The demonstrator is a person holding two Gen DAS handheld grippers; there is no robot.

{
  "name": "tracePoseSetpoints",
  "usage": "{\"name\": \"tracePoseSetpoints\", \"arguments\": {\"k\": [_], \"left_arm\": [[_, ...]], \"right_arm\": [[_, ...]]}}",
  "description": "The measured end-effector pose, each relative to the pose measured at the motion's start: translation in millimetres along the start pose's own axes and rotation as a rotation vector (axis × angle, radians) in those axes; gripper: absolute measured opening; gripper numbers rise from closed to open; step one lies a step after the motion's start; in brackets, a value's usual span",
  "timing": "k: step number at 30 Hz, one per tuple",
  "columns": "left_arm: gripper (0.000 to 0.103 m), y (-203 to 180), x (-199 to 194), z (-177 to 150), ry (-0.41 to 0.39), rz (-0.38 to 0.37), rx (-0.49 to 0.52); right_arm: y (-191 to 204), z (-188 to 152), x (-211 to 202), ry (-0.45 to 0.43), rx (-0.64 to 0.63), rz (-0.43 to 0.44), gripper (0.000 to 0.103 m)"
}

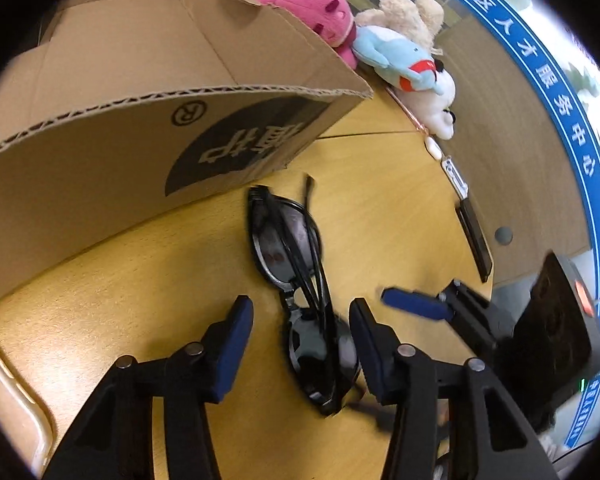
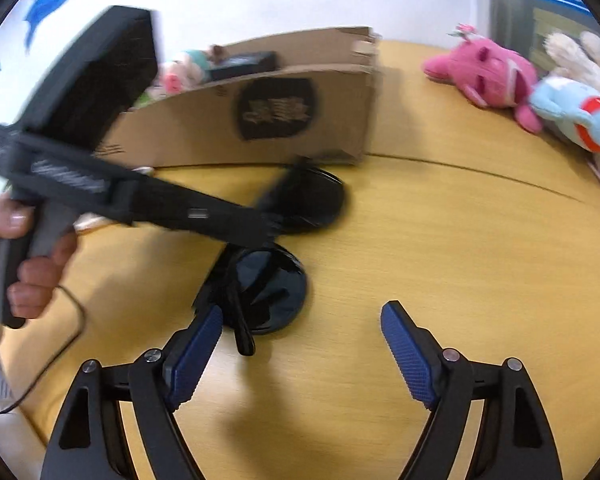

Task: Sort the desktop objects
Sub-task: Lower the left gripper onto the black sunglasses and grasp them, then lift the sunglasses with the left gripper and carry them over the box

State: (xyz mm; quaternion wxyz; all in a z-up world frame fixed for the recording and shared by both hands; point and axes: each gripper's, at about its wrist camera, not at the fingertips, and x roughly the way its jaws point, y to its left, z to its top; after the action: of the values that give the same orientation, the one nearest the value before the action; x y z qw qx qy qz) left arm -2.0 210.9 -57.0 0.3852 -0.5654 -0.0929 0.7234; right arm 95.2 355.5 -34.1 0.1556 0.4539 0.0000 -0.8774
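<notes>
Black folded sunglasses lie on the yellow table, in front of an open cardboard box. My left gripper straddles their near lens with its jaws apart; the left pad stands clear of the frame and the right pad is close beside it. In the right wrist view the sunglasses lie just ahead of my right gripper, which is open and empty, its left fingertip next to a temple arm. A hand holds the blurred left gripper above them. One blue pad of the right gripper's fingers shows in the left wrist view.
A pink plush, a blue plush, a beige plush and a white plush lie at the table's far edge. Small flat items line that edge. The box holds plush toys and a black object.
</notes>
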Motion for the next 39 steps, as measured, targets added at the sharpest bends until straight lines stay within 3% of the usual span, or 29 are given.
{"name": "tracePoseSetpoints", "arguments": {"k": [2,6,15,19,27,30,34,36,39], "left_arm": [[0.042,1.1,1.0,1.4,-0.003,0.005,-0.014],[0.015,7.3,5.3,1.3,0.0,0.01,-0.067],[0.012,-1.1,-4.2,-9.1,-0.025,0.063,-0.147],[0.013,-14.3,-9.7,-14.0,-0.051,0.043,-0.174],[0.02,-22.9,-18.0,-18.2,-0.053,0.073,-0.146],[0.02,-16.7,-11.4,-18.1,-0.029,0.074,-0.157],[0.018,-14.2,-1.2,-18.6,-0.007,0.042,-0.139],[0.01,-16.5,-0.6,-20.2,-0.016,0.027,-0.12],[0.01,-17.1,-0.5,-22.0,-0.021,0.017,-0.115]], "right_arm": [[12.2,4.2,3.6,-0.01,-0.037,0.005,0.092],[31.5,12.8,15.1,0.007,-0.085,0.027,0.092],[28.8,7.3,0.9,0.0,-0.061,0.043,0.092],[33.8,10.0,-7.8,-0.033,-0.032,0.062,0.092],[39.0,2.9,4.8,-0.019,0.023,0.069,0.092],[36.3,0.1,7.6,-0.008,0.008,0.035,0.084],[32.8,-0.3,7.6,-0.007,-0.029,-0.026,0.061],[29.2,-0.8,6.7,-0.01,-0.037,-0.022,0.061],[25.2,-1.6,5.8,-0.02,-0.032,-0.02,0.06]]}}
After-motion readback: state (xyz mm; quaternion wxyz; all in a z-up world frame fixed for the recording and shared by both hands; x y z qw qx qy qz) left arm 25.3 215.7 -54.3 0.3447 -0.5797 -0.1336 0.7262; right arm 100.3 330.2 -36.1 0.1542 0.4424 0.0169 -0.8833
